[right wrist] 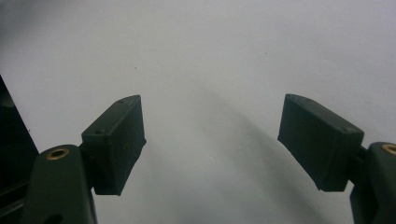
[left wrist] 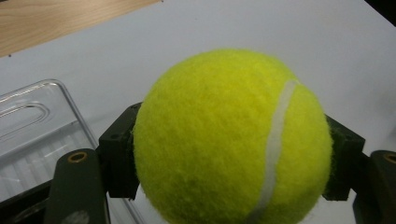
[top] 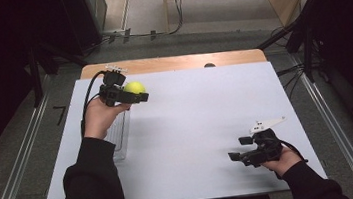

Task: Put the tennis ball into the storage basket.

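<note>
Tabletop (top: 193, 128): white sheet over a wooden board, the wood showing as a strip along the far edge. It serves as the landmark for all entries below.

Clear plastic tray (top: 120, 136): long, shallow, see-through, lying flat on the tabletop near its left edge, lengthwise from near to far. In the left gripper view its rounded corner and ribbed floor (left wrist: 37, 135) sit below and to the left of the ball.

Left gripper (top: 136, 98): black, held in the person's left hand above the far left part of the tabletop, over the far end of the tray, pointing toward the tabletop's middle. A cable trails from its back. Its jaws pinch the tennis ball, one pad pressed to each side, as the left gripper view shows.

Right gripper (top: 235, 156): black, with a grey three-cornered plate on top, held in the person's right hand low over the near right part of the tabletop, pointing left. In the right gripper view its jaws stand spread wide, with bare white tabletop between the two pads (right wrist: 116, 140).

Tennis ball (left wrist: 231, 140): yellow-green felt with one white seam curving down its right side. It is held clear above the far left of the tabletop, beyond the tray's far end (top: 135, 87).
</note>
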A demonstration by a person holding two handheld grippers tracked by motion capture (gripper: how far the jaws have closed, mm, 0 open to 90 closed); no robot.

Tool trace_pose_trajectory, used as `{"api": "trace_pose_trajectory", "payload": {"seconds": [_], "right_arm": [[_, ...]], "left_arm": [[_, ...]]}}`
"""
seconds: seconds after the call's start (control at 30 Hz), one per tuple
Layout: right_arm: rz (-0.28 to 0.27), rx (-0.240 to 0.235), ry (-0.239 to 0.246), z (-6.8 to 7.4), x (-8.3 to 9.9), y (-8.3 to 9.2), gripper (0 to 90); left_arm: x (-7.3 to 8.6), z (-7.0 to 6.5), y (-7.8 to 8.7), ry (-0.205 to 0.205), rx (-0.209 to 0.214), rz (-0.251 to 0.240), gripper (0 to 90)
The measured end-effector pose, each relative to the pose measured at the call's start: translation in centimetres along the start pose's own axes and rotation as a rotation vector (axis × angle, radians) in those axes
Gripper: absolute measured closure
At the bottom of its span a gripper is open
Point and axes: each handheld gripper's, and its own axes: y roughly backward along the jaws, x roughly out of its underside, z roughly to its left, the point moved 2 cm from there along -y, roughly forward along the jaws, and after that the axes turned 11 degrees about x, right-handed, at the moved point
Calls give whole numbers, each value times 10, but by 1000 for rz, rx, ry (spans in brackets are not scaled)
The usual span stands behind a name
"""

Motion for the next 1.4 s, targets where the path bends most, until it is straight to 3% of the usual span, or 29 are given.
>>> {"api": "trace_pose_trajectory", "payload": {"seconds": [0.13, 0.87, 1.17, 1.4], "right_arm": [[0, -1, -1, 0, 0, 0, 206], [1, -1, -2, 0, 0, 0, 206], [1, 1, 0, 0, 0, 0, 206], [2, 1, 1, 0, 0, 0, 206]], "left_arm": [[1, 4, 5, 2, -59, -3, 268], [9, 23, 21, 75, -112, -40, 267], [15, 35, 30, 137, -116, -71, 267], [19, 41, 33, 157, -146, -75, 267]]}}
